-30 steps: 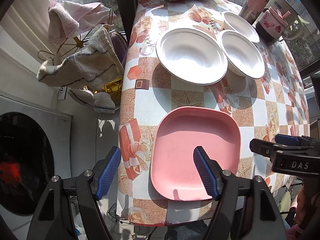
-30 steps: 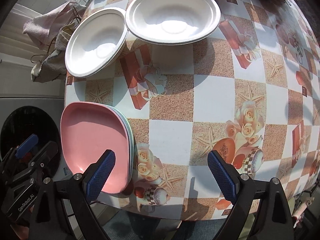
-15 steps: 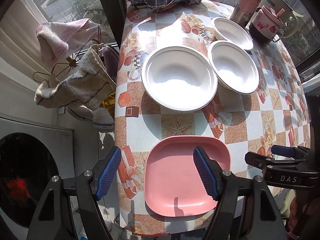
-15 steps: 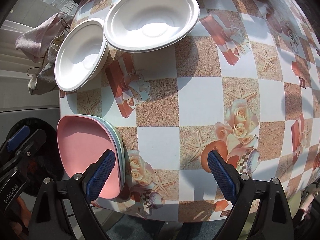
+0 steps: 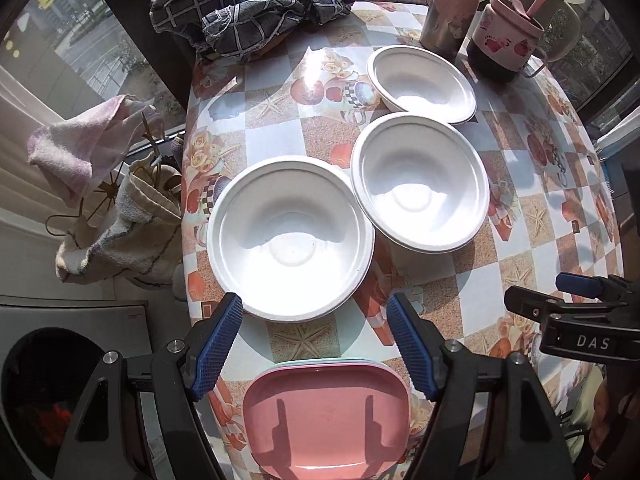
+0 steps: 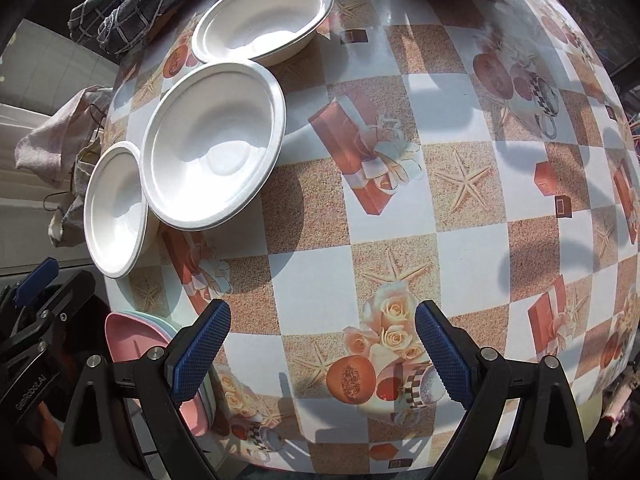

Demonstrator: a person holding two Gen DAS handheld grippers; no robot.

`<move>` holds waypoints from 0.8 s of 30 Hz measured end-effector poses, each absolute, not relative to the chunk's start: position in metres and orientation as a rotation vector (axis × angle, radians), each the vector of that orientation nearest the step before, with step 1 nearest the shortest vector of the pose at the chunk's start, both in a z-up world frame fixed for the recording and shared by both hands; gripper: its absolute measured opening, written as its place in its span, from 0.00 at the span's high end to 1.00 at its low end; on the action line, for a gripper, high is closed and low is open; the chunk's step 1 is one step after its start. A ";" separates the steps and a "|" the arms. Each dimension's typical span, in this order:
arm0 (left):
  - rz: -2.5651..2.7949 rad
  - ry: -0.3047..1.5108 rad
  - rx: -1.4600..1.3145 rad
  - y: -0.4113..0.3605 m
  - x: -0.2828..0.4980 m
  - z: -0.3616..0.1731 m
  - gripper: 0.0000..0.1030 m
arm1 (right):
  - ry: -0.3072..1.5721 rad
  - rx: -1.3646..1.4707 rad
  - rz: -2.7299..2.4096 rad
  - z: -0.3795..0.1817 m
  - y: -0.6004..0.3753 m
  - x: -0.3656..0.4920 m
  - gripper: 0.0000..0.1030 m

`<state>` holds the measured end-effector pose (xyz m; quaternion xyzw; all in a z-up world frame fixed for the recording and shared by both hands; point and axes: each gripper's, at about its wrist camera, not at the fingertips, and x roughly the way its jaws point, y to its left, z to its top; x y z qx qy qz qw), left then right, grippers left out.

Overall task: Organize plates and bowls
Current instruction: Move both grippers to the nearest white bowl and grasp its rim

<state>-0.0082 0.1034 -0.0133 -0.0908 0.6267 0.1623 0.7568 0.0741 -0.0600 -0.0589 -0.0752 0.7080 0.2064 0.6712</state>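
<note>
Bowls, three white moulded-pulp ones [image 5: 290, 240], look light and crushable; grab rims gently. Both grippers [image 5: 316, 346] [image 6: 322, 354] hang open, empty.

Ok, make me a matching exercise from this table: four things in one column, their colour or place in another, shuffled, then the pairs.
Things:
1. plate stack
2. nearest bowl
3. checked cloth
4. lidded mug

Descriptions:
A. white, just ahead of the left gripper
B. pink on top, at the table's near edge
C. far right corner, pink lid
D. dark grey, crumpled at the far edge

Pairs: 1-B, 2-A, 3-D, 4-C
</note>
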 end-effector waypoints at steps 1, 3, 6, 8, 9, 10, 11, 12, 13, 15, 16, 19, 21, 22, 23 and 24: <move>0.349 1.363 -0.187 0.102 0.001 -0.012 0.24 | 1.591 -0.161 0.466 -0.059 -0.060 0.079 0.08; 0.346 1.360 -0.169 0.101 0.017 -0.012 0.24 | 1.584 -0.147 0.466 -0.057 -0.059 0.092 0.08; 0.340 1.354 -0.145 0.100 0.037 -0.013 0.24 | 1.579 -0.129 0.473 -0.057 -0.054 0.115 0.08; 0.340 1.351 -0.126 0.101 0.049 -0.016 0.24 | 1.574 -0.124 0.479 -0.057 -0.050 0.124 0.08; 0.341 1.353 -0.117 0.101 0.054 -0.017 0.24 | 1.573 -0.124 0.482 -0.058 -0.049 0.127 0.08; 0.343 1.356 -0.109 0.102 0.060 -0.019 0.24 | 1.574 -0.124 0.484 -0.059 -0.047 0.131 0.08; 0.344 1.358 -0.104 0.103 0.065 -0.021 0.24 | 1.576 -0.123 0.486 -0.061 -0.046 0.134 0.08; 0.345 1.359 -0.098 0.104 0.068 -0.023 0.24 | 1.577 -0.121 0.487 -0.062 -0.045 0.136 0.08; 0.349 1.358 -0.092 0.105 0.073 -0.024 0.24 | 1.579 -0.121 0.488 -0.066 -0.039 0.137 0.08; 0.351 1.360 -0.085 0.106 0.079 -0.028 0.24 | 1.586 -0.118 0.492 -0.069 -0.038 0.141 0.08; 0.354 1.363 -0.081 0.107 0.081 -0.029 0.24 | 1.590 -0.117 0.493 -0.070 -0.038 0.141 0.08; 0.361 1.371 -0.065 0.109 0.088 -0.035 0.24 | 1.597 -0.115 0.496 -0.075 -0.033 0.146 0.08; 0.363 1.378 -0.058 0.110 0.093 -0.039 0.24 | 1.602 -0.115 0.498 -0.078 -0.032 0.148 0.08; 0.364 1.381 -0.054 0.111 0.094 -0.041 0.24 | 1.603 -0.117 0.499 -0.079 -0.031 0.149 0.08; 0.366 1.383 -0.051 0.112 0.096 -0.043 0.24 | 1.604 -0.119 0.500 -0.080 -0.031 0.149 0.08; 0.366 1.386 -0.048 0.113 0.098 -0.045 0.24 | 1.606 -0.120 0.501 -0.081 -0.029 0.150 0.08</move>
